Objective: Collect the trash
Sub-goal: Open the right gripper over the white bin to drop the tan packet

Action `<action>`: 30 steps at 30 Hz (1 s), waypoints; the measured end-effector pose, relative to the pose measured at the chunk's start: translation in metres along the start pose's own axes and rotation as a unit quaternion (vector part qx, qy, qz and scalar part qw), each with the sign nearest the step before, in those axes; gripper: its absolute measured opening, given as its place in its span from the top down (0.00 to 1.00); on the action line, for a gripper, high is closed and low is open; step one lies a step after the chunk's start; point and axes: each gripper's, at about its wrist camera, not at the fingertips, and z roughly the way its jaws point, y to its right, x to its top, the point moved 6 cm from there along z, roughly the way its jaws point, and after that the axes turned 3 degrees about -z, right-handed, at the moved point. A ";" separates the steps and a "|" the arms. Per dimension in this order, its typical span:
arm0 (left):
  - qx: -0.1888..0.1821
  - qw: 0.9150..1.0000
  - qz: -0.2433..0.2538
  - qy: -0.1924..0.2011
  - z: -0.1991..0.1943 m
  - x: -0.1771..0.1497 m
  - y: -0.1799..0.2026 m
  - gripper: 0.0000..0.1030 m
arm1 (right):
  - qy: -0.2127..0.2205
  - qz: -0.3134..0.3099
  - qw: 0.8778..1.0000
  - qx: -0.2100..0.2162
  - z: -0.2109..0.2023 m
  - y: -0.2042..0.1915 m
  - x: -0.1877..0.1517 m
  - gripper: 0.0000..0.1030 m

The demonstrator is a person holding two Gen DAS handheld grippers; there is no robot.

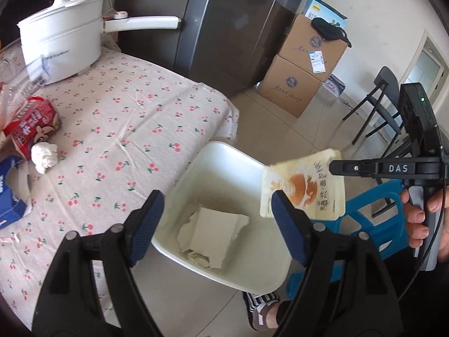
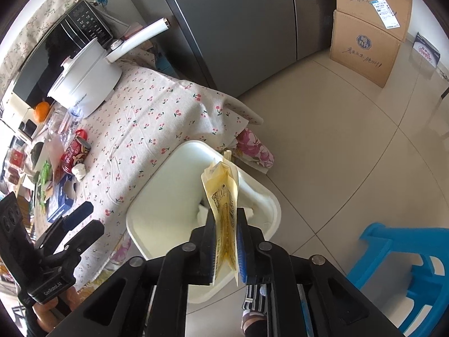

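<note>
A white trash bin (image 1: 224, 165) stands on the floor beside the table, with torn white paper (image 1: 213, 231) inside. My right gripper (image 2: 226, 248) is shut on a yellow snack wrapper (image 2: 223, 196) and holds it above the bin (image 2: 165, 196); the wrapper (image 1: 303, 185) also shows in the left wrist view over the bin's right rim. My left gripper (image 1: 217, 224) is open and empty over the bin's near edge. On the table lie a red milk carton (image 1: 31, 123), a crumpled white tissue (image 1: 43, 154) and a blue box (image 1: 11, 191).
The table (image 1: 126, 129) has a cherry-print cloth and a white electric pot (image 1: 61, 42) at the back. A blue plastic stool (image 2: 404, 269) stands right of the bin. A grey fridge (image 2: 238, 28) and cardboard boxes (image 2: 367, 39) stand behind. A red can (image 2: 75, 151) and clear bottles lie at the table's left.
</note>
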 end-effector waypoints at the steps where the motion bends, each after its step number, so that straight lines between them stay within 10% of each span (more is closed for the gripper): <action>1: 0.010 1.000 0.005 0.000 -0.003 0.000 -0.003 0.21 | 0.002 0.000 1.000 0.004 -0.001 -0.002 0.000 0.67; 6: 0.063 0.998 0.013 0.007 -0.020 0.001 -0.022 0.02 | 0.018 -0.003 1.000 0.011 -0.007 -0.011 0.005 0.44; 13: 0.121 0.993 0.000 0.002 -0.047 -0.004 -0.059 0.01 | 0.030 -0.038 0.999 -0.011 -0.006 -0.040 0.012 0.26; 30: 0.205 0.973 -0.100 0.037 -0.144 -0.036 -0.186 0.01 | 0.036 -0.139 0.990 0.005 0.008 -0.160 0.015 0.19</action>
